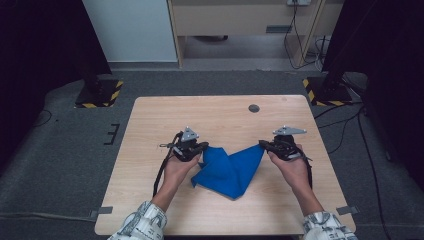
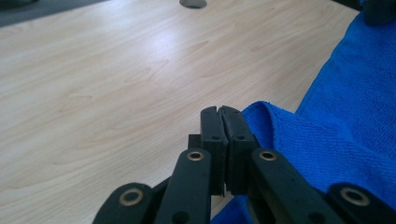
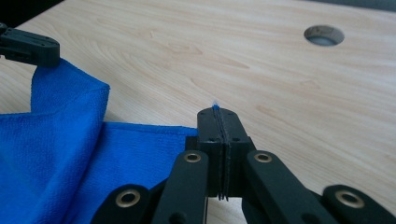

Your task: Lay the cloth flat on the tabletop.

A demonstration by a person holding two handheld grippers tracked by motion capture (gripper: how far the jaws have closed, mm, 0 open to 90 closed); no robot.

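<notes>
The blue cloth (image 1: 231, 170) is lying near the middle of the wooden table (image 1: 150, 150), bunched into a rough V, with its two upper corners being lifted off the surface and the lower point sagging onto the wood toward the person's side. It is looking like the cloth is being picked up by two corners so it can be spread or folded; I am judging the step in hand to be the lift and stretch, with the fold itself not yet made.

The right gripper (image 3: 218, 111) is pinching its corner: in the right gripper view the jaws are pressed flat together and a thin blue edge is peeking out from between them at the tip. The left gripper (image 2: 219, 111) is sitting with its jaws closed too, the pads meeting along one seam, and the cloth is bulging just beside and beneath them; I am taking it to be gripping the other corner, though no blue is showing at the seam itself. From above, both hands are holding the grippers apart at about the same height, the cloth hanging slack between them.

The next move is probably calling for both hands to pull outward evenly until the top edge is going taut, keeping both grips firm so neither corner is slipping free. A round cable hole (image 1: 254, 108) is sitting well beyond the cloth, toward the far edge
</notes>
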